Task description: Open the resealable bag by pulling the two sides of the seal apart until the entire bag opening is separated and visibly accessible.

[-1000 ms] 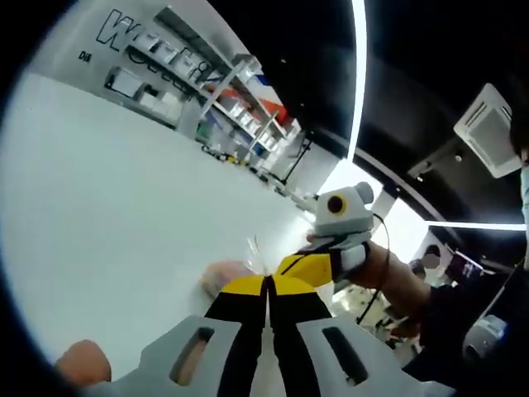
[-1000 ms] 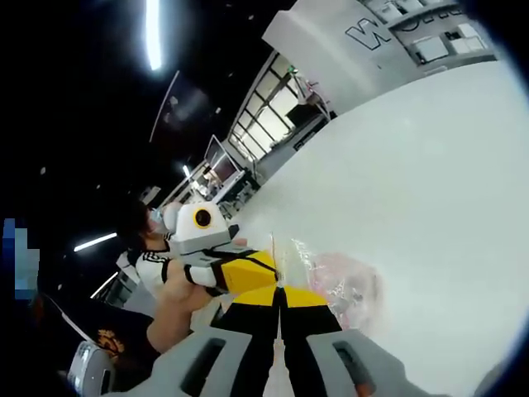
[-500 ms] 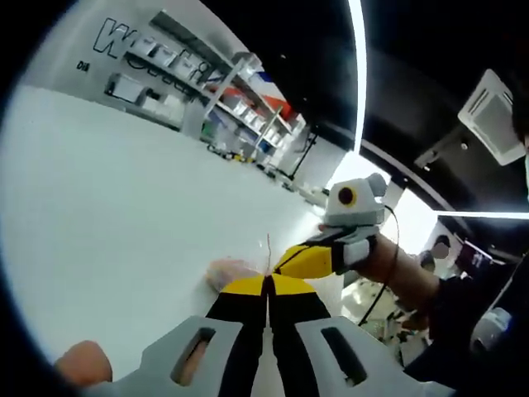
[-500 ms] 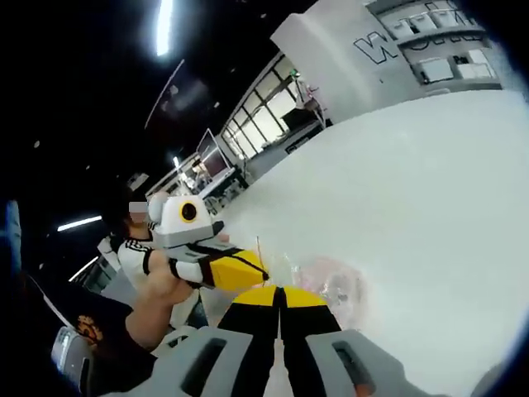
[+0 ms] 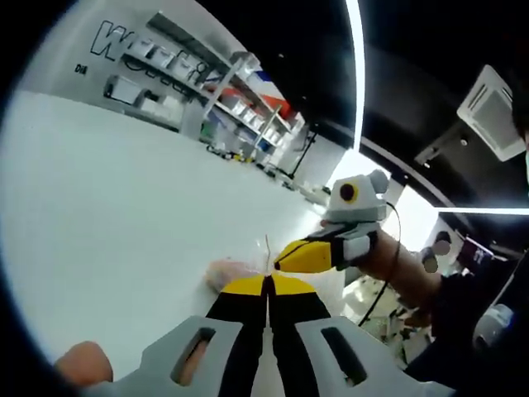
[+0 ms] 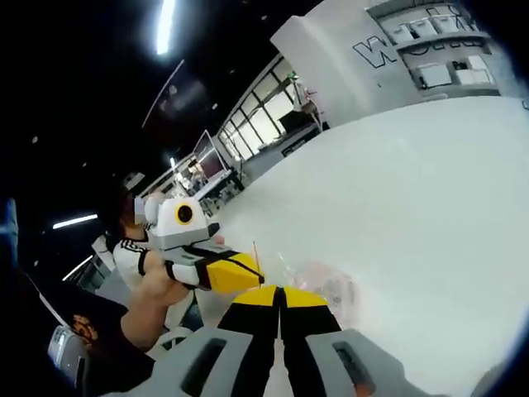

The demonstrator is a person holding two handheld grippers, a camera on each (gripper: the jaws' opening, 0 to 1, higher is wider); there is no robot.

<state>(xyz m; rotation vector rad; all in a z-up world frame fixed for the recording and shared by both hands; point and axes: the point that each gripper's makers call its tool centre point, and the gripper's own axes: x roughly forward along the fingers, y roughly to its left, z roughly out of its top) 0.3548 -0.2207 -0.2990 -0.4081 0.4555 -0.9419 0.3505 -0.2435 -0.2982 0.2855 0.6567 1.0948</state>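
A clear resealable bag point(image 5: 230, 271) with pinkish contents lies on the white table point(image 5: 124, 190), just beyond the jaw tips. My left gripper point(image 5: 267, 282) is shut on one lip of its opening. A thin strip of the seal point(image 5: 266, 246) stands up between the two grippers. From the right comes my right gripper point(image 5: 281, 263), its yellow jaws closed and its tip close to my left one. In the right gripper view the bag point(image 6: 326, 281) sits beyond my right gripper point(image 6: 279, 291), shut on the other lip, with my left gripper point(image 6: 258, 277) alongside at the left.
The white table point(image 6: 413, 190) stretches far and wide around the bag. Shelves with boxes point(image 5: 240, 99) stand at the room's back wall. A person's forearm point(image 5: 405, 269) holds the right gripper, and a thumb point(image 5: 83, 364) shows at the lower left.
The two grippers have drawn slightly apart, each still closed on its lip of the bag. The bag's top strip now stands thin between them.
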